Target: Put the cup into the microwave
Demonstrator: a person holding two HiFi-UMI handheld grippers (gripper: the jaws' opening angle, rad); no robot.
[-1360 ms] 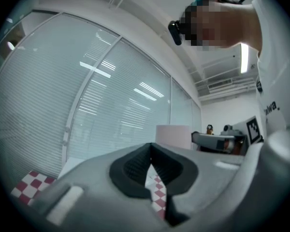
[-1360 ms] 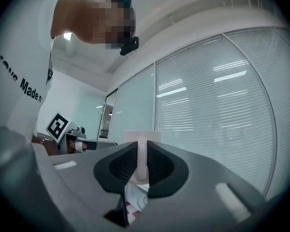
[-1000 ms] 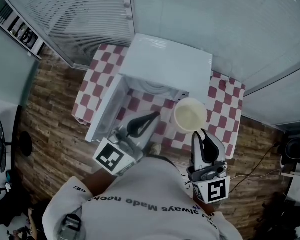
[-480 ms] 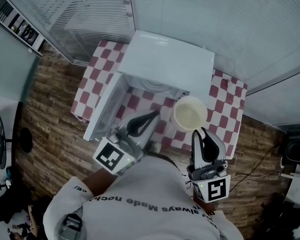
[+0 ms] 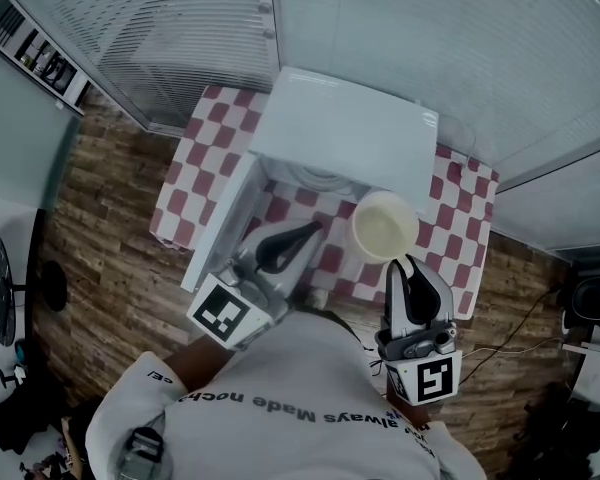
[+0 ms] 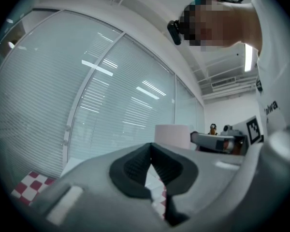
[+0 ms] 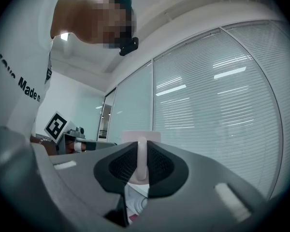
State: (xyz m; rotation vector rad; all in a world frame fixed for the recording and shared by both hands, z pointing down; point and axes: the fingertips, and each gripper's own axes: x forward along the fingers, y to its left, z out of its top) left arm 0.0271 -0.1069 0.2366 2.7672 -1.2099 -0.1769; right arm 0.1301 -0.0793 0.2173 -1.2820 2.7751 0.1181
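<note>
A white microwave (image 5: 345, 133) stands on a red-and-white checked table (image 5: 195, 158), its door (image 5: 220, 233) swung open to the left. My right gripper (image 5: 405, 266) is shut on the handle of a pale cup (image 5: 384, 226), which hangs upright in front of the microwave's opening, to the right. In the right gripper view the cup's handle (image 7: 142, 161) sits pinched between the jaws of the right gripper (image 7: 142, 149). My left gripper (image 5: 302, 236) is shut and holds nothing, just in front of the opening beside the door. In the left gripper view its jaws meet at the tips of the left gripper (image 6: 151, 147), with the cup (image 6: 173, 134) beyond.
The round turntable (image 5: 315, 178) shows inside the microwave. Glass walls with blinds (image 5: 430, 38) rise close behind the table. A wooden floor (image 5: 110, 238) surrounds the table, and cables (image 5: 525, 313) lie on it at the right.
The head view has shifted slightly, so table and microwave sit a little further right. Both grippers and the cup keep almost the same places.
</note>
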